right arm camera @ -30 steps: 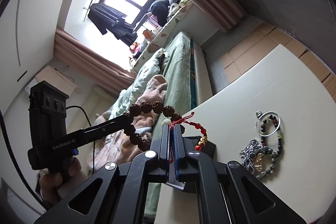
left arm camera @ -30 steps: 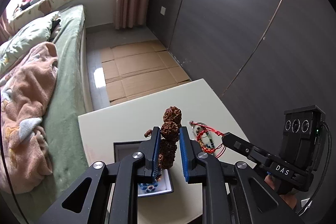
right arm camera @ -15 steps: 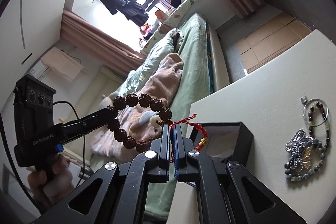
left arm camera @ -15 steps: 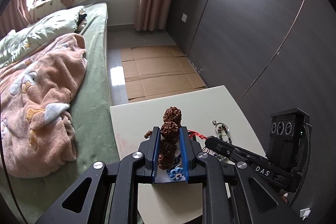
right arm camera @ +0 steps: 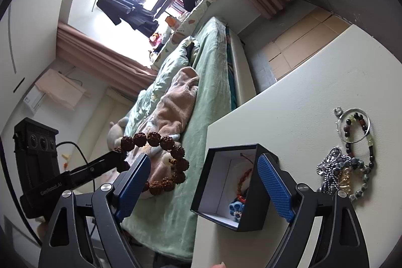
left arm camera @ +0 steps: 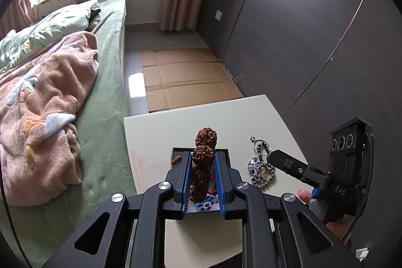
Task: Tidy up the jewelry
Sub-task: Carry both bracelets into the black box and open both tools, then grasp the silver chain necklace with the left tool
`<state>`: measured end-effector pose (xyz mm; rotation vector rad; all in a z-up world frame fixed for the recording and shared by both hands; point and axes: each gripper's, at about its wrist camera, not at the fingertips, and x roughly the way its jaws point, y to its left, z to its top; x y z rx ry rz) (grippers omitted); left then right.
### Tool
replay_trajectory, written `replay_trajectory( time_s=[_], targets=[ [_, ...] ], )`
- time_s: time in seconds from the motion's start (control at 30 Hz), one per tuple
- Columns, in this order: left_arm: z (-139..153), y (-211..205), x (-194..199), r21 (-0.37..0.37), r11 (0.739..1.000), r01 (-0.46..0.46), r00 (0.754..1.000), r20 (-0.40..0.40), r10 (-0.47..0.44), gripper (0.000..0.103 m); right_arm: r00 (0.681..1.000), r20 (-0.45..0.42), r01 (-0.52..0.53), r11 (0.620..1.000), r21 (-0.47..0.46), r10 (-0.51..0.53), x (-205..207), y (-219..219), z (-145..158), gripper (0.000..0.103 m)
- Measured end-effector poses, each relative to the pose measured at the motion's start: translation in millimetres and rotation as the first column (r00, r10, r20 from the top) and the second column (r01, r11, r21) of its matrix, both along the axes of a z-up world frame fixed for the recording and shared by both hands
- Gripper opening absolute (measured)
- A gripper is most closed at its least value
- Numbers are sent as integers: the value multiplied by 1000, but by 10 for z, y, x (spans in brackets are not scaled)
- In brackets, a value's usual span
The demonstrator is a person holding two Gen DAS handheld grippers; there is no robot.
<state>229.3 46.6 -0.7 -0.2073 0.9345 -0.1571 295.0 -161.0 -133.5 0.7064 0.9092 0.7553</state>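
Note:
My left gripper [left arm camera: 203,175] is shut on a bracelet of big brown knobbly beads [left arm camera: 206,137], held over the black box with a white inside [left arm camera: 226,151]. In the right wrist view that bracelet [right arm camera: 160,140] hangs as a loop from the left gripper [right arm camera: 118,157], left of the box [right arm camera: 233,148]. My right gripper [right arm camera: 203,162] has its jaws opening wide, with nothing between the blue pads. The red string bracelet [right arm camera: 245,182] lies inside the box beside a blue flower piece [right arm camera: 235,207]. The right gripper [left arm camera: 272,158] points at the box from the right.
On the cream table [right arm camera: 301,92], right of the box, lie a silvery jewelry heap [right arm camera: 336,167] and a dark bead bracelet with a ring [right arm camera: 354,124]. A green bed with a pink blanket [left arm camera: 45,102] borders the table's left edge. Cardboard [left arm camera: 186,77] covers the floor beyond.
The right gripper has gone from shut on the red string bracelet to wide open, and that bracelet now lies in the box. The left gripper has carried the brown beads over the box.

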Motion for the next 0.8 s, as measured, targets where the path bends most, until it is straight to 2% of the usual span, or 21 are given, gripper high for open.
replay_trajectory(
  time_s=[0.17, 0.23, 0.3, 0.37, 0.43, 0.5, 0.53, 0.57, 0.8],
  targets=[
    [-157, -153, 66, -40, 999, 16, 999, -28, -17, 19, 999, -1, 49, 999, 12, -49, -41, -248, 43, 88],
    [-254, -164, 126, -24, 1000, -12, 998, -58, 11, 20, 998, -6, 64, 998, 20, -64, -40, -323, 56, 88],
    [-385, -162, 189, 29, 998, -49, 992, -111, 52, 21, 997, -4, 78, 997, 25, -78, -37, -402, 67, 88],
    [-501, -122, 220, 26, 996, -87, 983, -160, 90, 22, 996, -3, 89, 996, 31, -89, -36, -484, 72, 88],
    [-549, -110, 212, 14, 995, -102, 980, -169, 103, 34, 995, -2, 98, 995, 37, -98, -53, -576, 78, 88],
    [-543, -147, 196, 27, 994, -109, 982, -154, 112, 68, 994, -5, 107, 994, 32, -107, -58, -654, 84, 88],
    [-526, -179, 183, 28, 994, -109, 984, -140, 112, 73, 994, -6, 111, 993, 31, -111, -63, -698, 88, 88],
    [-510, -209, 181, 27, 994, -106, 986, -130, 108, 76, 993, -7, 116, 993, 28, -116, -67, -744, 92, 88],
    [-448, -545, 256, 38, 998, -53, 992, -111, 57, 76, 988, -26, 151, 988, -13, -152, -61, -1065, 95, 88]
  ],
)
